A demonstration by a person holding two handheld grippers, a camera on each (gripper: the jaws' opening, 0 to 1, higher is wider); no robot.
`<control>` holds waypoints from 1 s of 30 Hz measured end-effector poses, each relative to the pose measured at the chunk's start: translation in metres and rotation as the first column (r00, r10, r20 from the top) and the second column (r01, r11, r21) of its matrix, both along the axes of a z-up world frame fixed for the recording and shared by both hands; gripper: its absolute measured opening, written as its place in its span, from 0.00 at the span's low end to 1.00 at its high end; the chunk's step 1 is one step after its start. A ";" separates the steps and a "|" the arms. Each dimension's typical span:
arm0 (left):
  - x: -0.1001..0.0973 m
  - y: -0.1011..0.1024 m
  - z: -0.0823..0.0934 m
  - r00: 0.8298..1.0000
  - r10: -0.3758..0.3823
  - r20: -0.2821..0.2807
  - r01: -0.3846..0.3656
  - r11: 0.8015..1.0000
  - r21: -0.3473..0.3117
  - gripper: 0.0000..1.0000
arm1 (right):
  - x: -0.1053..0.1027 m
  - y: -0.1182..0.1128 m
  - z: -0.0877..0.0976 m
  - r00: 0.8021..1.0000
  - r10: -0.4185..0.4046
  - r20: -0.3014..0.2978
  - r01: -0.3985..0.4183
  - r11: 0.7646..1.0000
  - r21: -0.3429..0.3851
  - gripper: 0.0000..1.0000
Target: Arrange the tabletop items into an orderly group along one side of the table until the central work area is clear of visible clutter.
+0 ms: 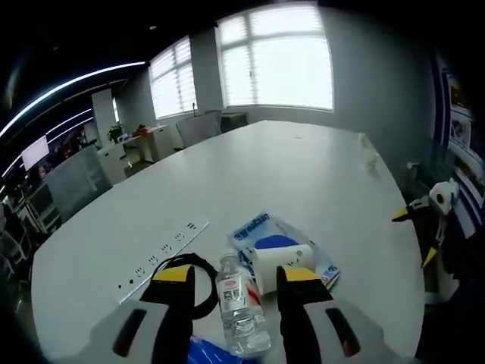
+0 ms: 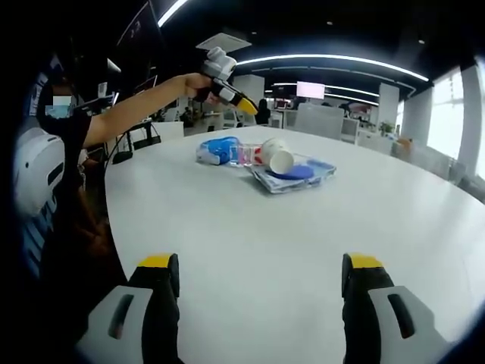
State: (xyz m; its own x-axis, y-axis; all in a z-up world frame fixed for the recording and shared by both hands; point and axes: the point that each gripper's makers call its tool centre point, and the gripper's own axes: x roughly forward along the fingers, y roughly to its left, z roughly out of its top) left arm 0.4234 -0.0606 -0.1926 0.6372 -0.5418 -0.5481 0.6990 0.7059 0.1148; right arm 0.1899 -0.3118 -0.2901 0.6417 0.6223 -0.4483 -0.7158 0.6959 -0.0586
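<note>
Your left gripper (image 1: pixel 231 292), fingers spread, straddles the lying bottle (image 1: pixel 240 303); close off-centre and it rolls into the cup (image 1: pixel 280 262) beside it; right gripper (image 2: pixel 258 277) fingers spread too

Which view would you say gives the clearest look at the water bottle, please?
The left gripper view: the water bottle lies close between that claw's open jaws, label and cap readable. In the right gripper view it is small and distant, partly hidden behind the paper cup.

White table (image 1: pixel 303 174), clear bottle (image 1: pixel 239 303), yellow-tipped tongs (image 1: pixel 235 274).
</note>
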 end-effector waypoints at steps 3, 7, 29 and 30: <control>0.003 -0.001 -0.002 1.000 0.006 0.002 -0.006 1.000 0.004 0.40 | 0.001 0.002 0.001 1.000 0.005 0.000 -0.005 1.000 -0.001 0.85; 0.006 -0.005 -0.001 1.000 0.006 0.001 -0.006 1.000 -0.010 0.39 | 0.003 0.003 0.001 1.000 0.011 0.000 -0.011 1.000 -0.004 0.85; 0.025 -0.015 -0.023 0.999 0.005 -0.033 -0.004 0.999 0.034 0.36 | 0.012 0.001 0.001 1.000 0.001 -0.003 -0.001 1.000 -0.018 0.85; 0.024 -0.015 -0.025 0.999 0.004 -0.034 -0.002 0.999 0.038 0.36 | 0.013 0.001 0.000 1.000 0.001 -0.004 -0.001 1.000 -0.017 0.85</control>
